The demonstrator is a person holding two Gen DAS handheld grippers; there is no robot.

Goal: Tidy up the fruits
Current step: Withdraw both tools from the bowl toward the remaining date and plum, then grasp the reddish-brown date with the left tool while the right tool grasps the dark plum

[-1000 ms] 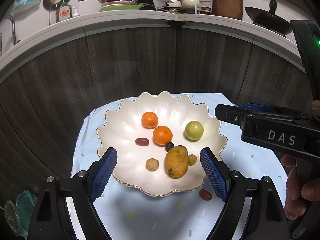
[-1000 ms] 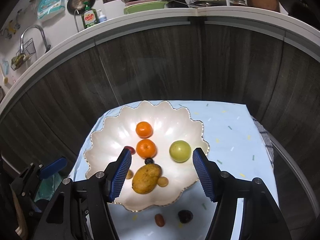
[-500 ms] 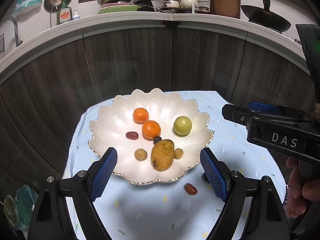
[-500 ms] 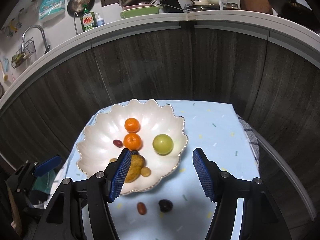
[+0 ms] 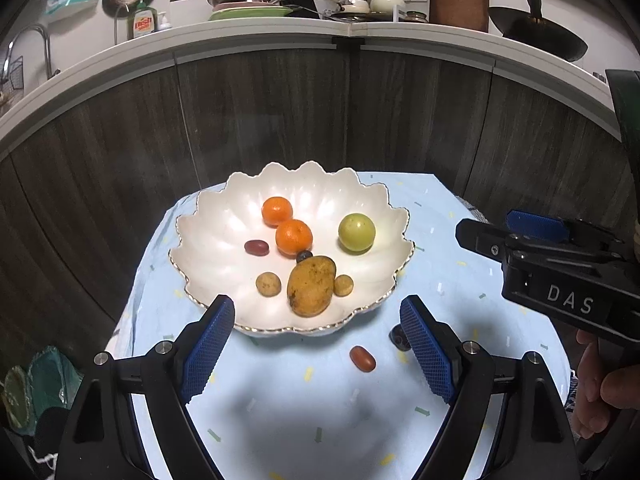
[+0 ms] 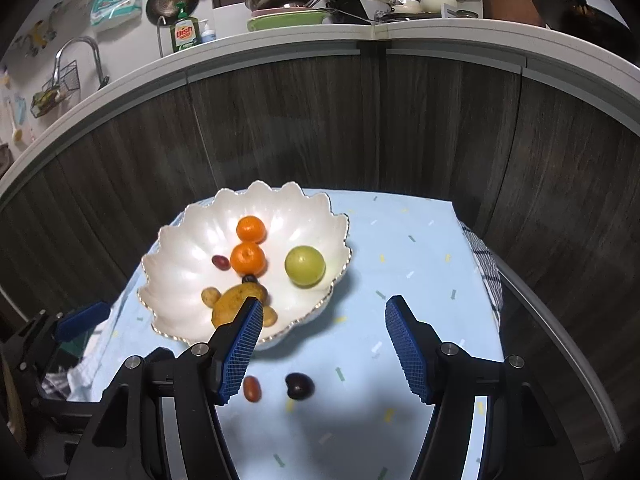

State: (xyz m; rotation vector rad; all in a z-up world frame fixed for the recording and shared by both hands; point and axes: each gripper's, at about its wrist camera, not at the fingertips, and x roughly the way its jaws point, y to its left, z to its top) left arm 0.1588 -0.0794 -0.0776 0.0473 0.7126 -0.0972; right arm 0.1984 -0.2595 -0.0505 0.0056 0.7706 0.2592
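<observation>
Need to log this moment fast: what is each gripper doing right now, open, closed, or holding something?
Left gripper: open, holding nothing.
Right gripper: open, holding nothing.

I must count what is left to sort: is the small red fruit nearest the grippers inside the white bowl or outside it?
Outside. The red fruit lies on the blue cloth, in front of the white bowl.
</observation>
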